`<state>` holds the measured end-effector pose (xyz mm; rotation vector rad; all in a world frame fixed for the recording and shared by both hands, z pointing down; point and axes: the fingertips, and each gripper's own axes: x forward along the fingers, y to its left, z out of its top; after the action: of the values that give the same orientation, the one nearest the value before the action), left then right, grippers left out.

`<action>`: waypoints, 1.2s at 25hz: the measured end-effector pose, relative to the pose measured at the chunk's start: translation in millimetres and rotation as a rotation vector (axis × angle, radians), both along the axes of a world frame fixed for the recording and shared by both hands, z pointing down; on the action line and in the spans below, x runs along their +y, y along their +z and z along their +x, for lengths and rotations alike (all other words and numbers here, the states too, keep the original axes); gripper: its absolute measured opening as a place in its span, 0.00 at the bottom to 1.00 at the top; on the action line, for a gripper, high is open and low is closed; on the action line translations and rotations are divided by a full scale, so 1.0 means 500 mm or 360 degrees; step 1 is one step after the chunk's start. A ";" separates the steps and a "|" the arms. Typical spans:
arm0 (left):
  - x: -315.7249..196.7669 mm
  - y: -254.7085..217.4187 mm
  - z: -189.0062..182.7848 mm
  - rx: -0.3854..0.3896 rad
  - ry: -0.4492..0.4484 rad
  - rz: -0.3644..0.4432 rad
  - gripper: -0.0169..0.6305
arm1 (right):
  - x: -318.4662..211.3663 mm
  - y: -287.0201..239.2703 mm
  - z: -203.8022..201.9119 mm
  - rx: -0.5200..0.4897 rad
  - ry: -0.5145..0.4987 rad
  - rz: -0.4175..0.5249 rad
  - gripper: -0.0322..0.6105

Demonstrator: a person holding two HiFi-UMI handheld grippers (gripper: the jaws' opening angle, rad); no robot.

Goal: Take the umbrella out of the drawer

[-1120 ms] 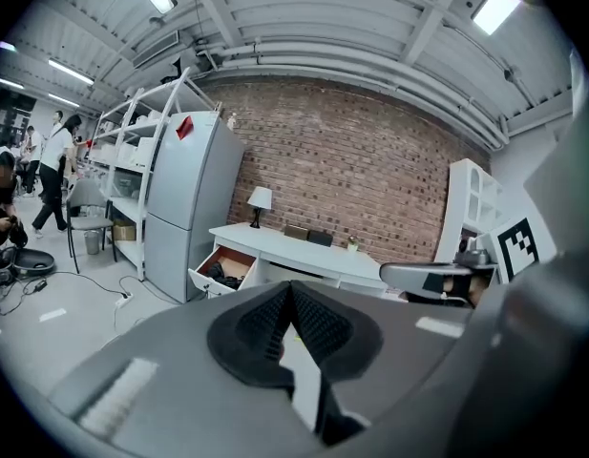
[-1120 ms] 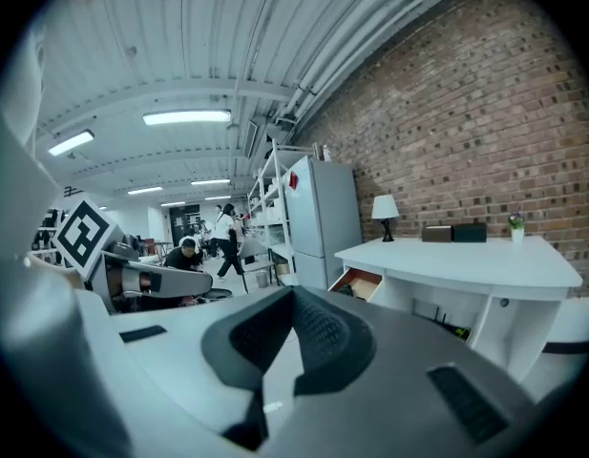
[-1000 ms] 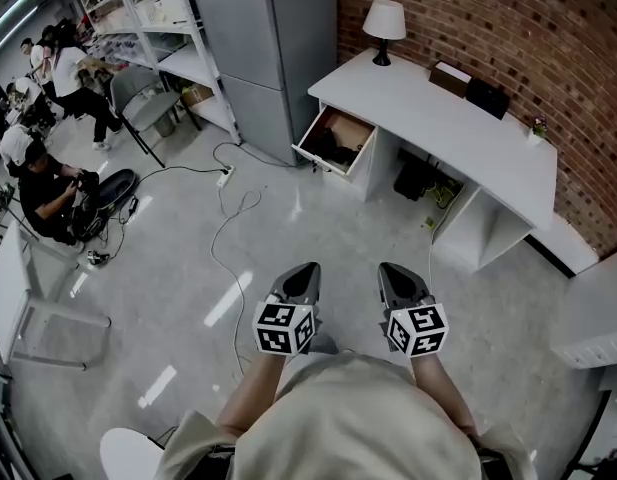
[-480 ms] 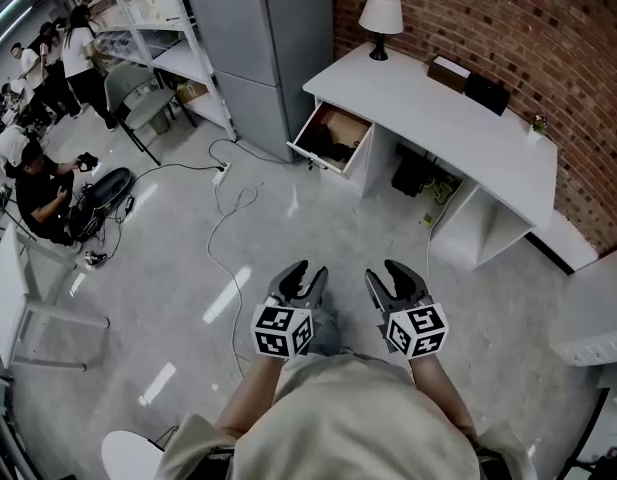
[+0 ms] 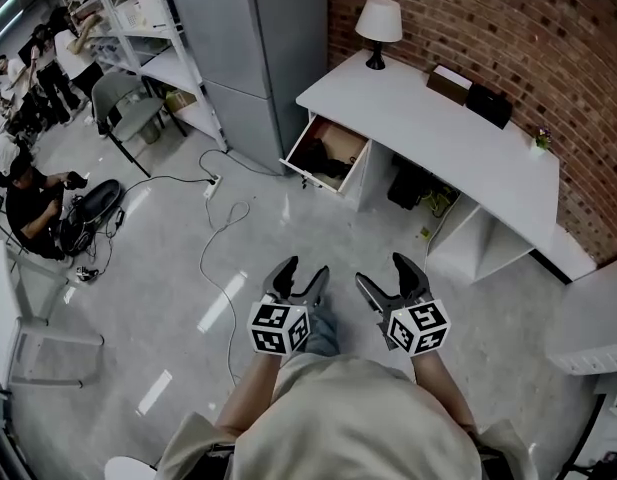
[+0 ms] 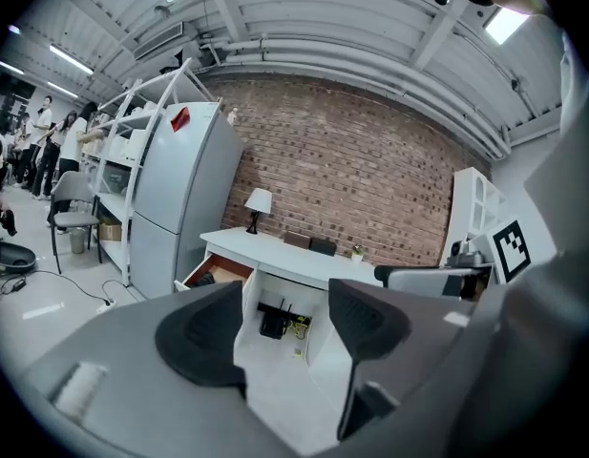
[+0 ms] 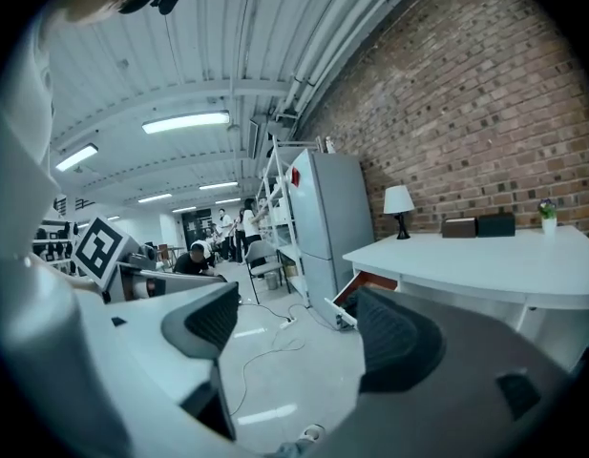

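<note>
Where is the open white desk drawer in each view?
Head view: open white desk drawer, upper middle, at the white desk's left end.
Left gripper view: left of middle, at the desk's left end.
Right gripper view: right of middle, under the desk's near end.
Shared landmark: white table lamp on the desk.

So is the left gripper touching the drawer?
Apart. The head view shows a stretch of floor between the left gripper and the open drawer. Its jaws have just been opening, with nothing between them.
</note>
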<state>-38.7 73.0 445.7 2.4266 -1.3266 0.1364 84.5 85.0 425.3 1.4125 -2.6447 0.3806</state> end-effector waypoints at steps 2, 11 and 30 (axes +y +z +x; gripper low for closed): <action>-0.055 -0.002 0.003 -0.0002 0.0016 0.0005 0.45 | -0.053 -0.004 -0.001 0.0003 -0.0003 0.0003 0.64; -0.295 -0.005 -0.002 -0.0034 0.0143 -0.0021 0.52 | -0.290 -0.020 -0.027 -0.0028 0.0038 -0.0014 0.67; -0.648 0.073 -0.095 -0.0105 0.0259 -0.0143 0.52 | -0.646 0.040 -0.111 -0.0040 0.0149 -0.0104 0.67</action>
<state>-86.3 -250.8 482.1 2.4701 -1.1230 0.3142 29.1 -237.8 445.3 1.5246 -2.5667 0.4931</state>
